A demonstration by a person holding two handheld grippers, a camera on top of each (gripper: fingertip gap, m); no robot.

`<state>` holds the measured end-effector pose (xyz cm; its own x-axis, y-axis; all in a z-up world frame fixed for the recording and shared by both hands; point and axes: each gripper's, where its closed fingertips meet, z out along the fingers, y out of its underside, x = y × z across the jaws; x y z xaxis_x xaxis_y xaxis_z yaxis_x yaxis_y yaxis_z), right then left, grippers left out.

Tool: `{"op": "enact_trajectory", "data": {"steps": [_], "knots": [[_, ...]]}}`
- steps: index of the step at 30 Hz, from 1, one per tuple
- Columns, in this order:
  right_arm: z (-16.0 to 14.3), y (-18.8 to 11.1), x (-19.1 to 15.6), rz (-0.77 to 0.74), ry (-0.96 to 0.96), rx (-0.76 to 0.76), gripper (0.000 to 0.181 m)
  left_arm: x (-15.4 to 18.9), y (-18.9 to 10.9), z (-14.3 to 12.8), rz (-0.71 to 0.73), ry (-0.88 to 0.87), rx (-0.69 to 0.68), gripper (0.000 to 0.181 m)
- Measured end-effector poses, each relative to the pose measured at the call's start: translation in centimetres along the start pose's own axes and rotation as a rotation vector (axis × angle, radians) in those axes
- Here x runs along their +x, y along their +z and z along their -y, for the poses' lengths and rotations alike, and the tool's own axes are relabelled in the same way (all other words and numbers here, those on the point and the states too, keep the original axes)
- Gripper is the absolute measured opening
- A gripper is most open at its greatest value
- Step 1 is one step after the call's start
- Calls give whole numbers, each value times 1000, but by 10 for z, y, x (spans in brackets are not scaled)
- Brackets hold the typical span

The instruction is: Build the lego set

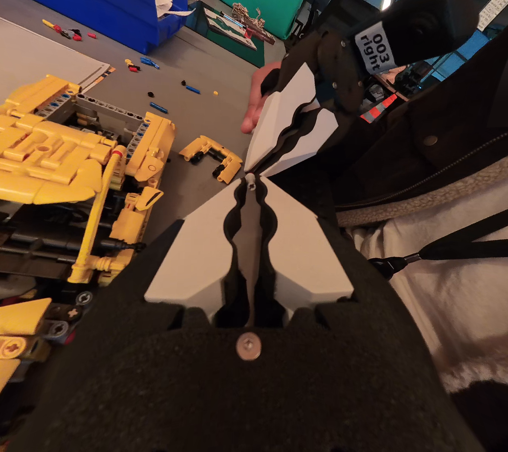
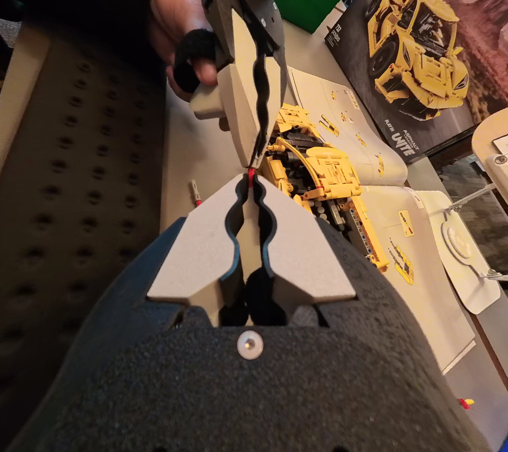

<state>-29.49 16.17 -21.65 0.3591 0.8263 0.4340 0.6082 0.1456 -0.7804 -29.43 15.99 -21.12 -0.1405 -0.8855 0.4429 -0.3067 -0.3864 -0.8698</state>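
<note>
Mid-air pin join: our left gripper pinches a grey connector, our right gripper a red axle. Tips meet. Next, we judge, push them straight together, aligned.

Two handheld grippers, left and right, with grainy black bodies, a silver screw at centre, pale grey wedge fingers lined with wavy black pads. White lettered label on each. Dark brown zipped jacket, fleecy cream lining, black finger strap.
</note>
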Motion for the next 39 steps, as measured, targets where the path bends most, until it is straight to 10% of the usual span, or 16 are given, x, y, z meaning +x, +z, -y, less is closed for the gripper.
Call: {"op": "enact_trajectory", "data": {"steps": [6,8,12,22,30,39], "knots": [[37,4,-18,96,57,155,0,21,25,-31,-63,61,-175,6],[11,-2,2,-61,-87,61,0,9,28,-28,17,71,-164,5],[-22,-34,40,-31,255,78,0,-12,-9,-5,53,-10,-7,5],[-46,-21,22,53,380,-40,26,-29,-17,4,132,-65,44,6],[-66,-80,-88,312,253,-135,13,-17,-12,5,90,-48,38,6],[-69,-66,-96,831,58,-8,20,51,-12,7,-350,-83,48,6]]}}
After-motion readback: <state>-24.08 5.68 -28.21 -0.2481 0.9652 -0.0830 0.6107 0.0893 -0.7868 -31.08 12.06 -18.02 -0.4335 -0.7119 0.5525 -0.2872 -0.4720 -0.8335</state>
